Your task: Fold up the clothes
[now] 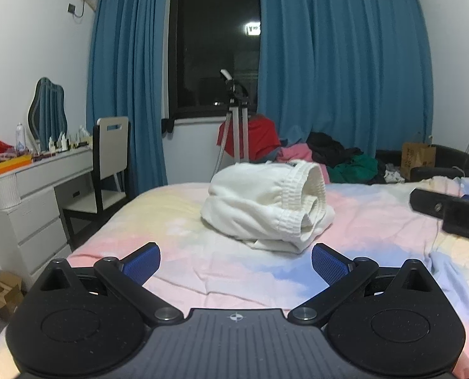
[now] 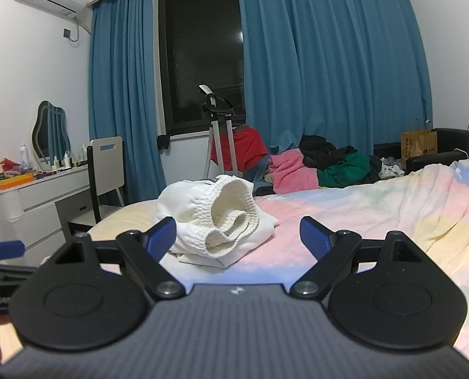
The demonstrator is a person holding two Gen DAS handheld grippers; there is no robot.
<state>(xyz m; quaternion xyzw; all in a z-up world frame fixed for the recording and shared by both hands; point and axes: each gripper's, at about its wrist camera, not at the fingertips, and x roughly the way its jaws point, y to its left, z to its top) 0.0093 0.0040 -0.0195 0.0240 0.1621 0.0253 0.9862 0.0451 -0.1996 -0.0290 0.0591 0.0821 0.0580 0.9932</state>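
So rn both your grippers are just hovering over the pastel tie-dye bedsheet (image 1: 203, 271), nothing in either one. Left gripper (image 1: 235, 263) has its blue pads spread wide, right gripper (image 2: 237, 237) same deal, wide and empty.

The white knit garment w/ the ribbed elastic waistband (image 1: 266, 208) sits in a bundle mid-bed, a bit past your fingertips in both views. In the right wrist view it's left of centre, its near edge showing just past your left pad. It looks roughly folded/bunched already, waistband curled open toward you, but not tidy imo. Could be done, could need another pass, can't tell.

What's left, I'd guess: the heap of pink, black and green clothes (image 2: 323, 164) at the far side near the blue curtains (image 2: 329, 63) looks totally unfolded. So early-ish, maybe one piece down.
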